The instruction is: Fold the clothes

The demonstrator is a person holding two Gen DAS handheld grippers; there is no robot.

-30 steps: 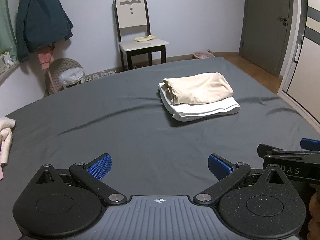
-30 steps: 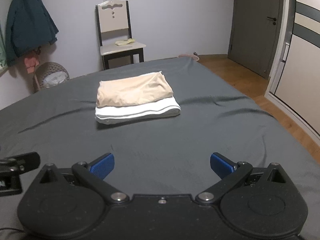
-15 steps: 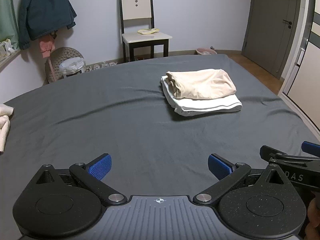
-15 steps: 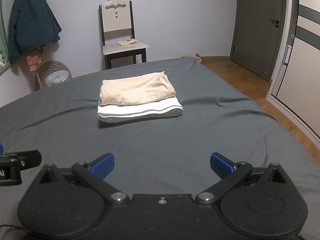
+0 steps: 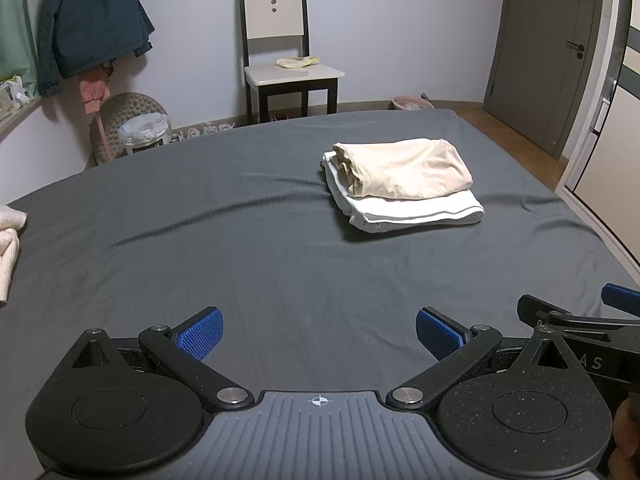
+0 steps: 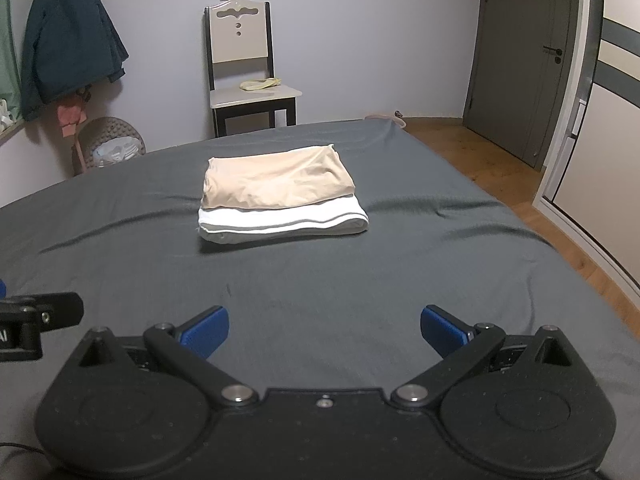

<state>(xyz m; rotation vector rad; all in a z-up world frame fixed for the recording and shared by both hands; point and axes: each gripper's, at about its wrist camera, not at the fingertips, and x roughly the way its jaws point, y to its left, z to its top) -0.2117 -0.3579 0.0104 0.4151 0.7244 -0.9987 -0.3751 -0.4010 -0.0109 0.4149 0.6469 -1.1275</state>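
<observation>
Both of my grippers hang low over the dark grey bedsheet (image 5: 280, 248) with nothing between their fingers. The left gripper (image 5: 319, 334) has its blue pads spread wide, and so does the right gripper (image 6: 324, 330). The two sit side by side, near each other.

Further up the bed lies a folded beige garment (image 6: 276, 186), squarely on top of a folded white garment (image 6: 288, 220); the stack is well apart from both grippers. At the left edge of the left wrist view I can see a cream knitted piece (image 5: 10, 240), cut off by the frame, so I can't tell what it is. Behind the bed a chair (image 5: 280, 52) stands against the wall, and a dark teal jacket (image 5: 88, 24) hangs to its left.
</observation>
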